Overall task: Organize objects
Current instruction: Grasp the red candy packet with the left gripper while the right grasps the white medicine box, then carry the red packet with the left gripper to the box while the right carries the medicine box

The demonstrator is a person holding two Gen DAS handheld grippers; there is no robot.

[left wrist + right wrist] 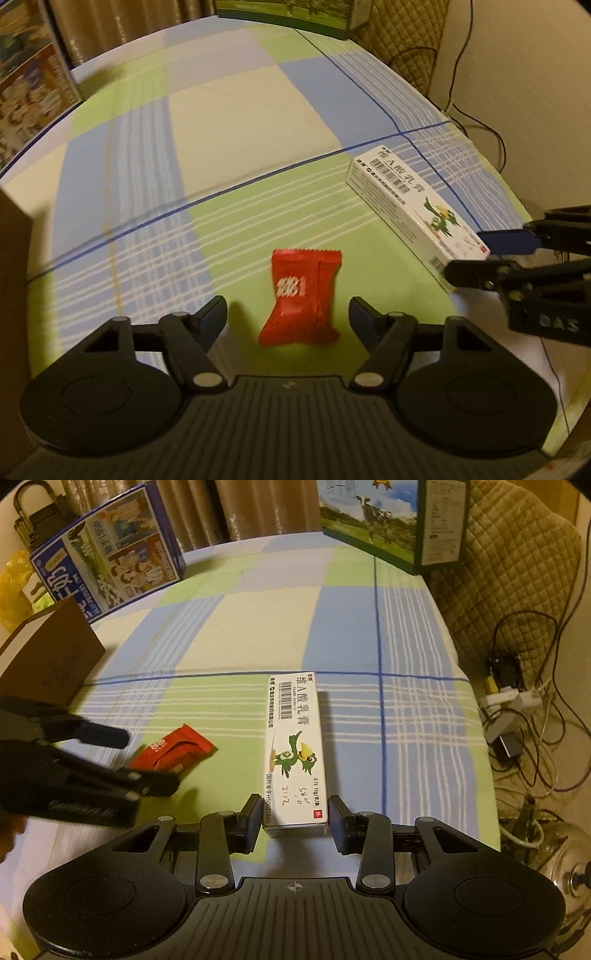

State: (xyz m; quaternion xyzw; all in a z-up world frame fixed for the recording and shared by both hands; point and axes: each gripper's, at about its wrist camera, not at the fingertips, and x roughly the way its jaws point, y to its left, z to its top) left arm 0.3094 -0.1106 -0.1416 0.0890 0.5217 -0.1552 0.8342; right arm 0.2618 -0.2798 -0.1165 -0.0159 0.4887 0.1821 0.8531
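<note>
Your right gripper (pixel 294 814) sat wide around white box (pixel 295 753) end. You needed even squeeze. Left gripper (pixel 288 310) wide over red packet (pixel 301 297), beside box.

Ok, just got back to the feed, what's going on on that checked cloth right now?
A person is working two handheld grippers over the checked cloth. The right gripper has its jaws open on either side of the near end of the white ointment box, close to it but not clamped. The left gripper is also open, with the red snack packet lying flat between its jaws. Neither item has been lifted; both rest on the cloth, set apart from each other.
</note>
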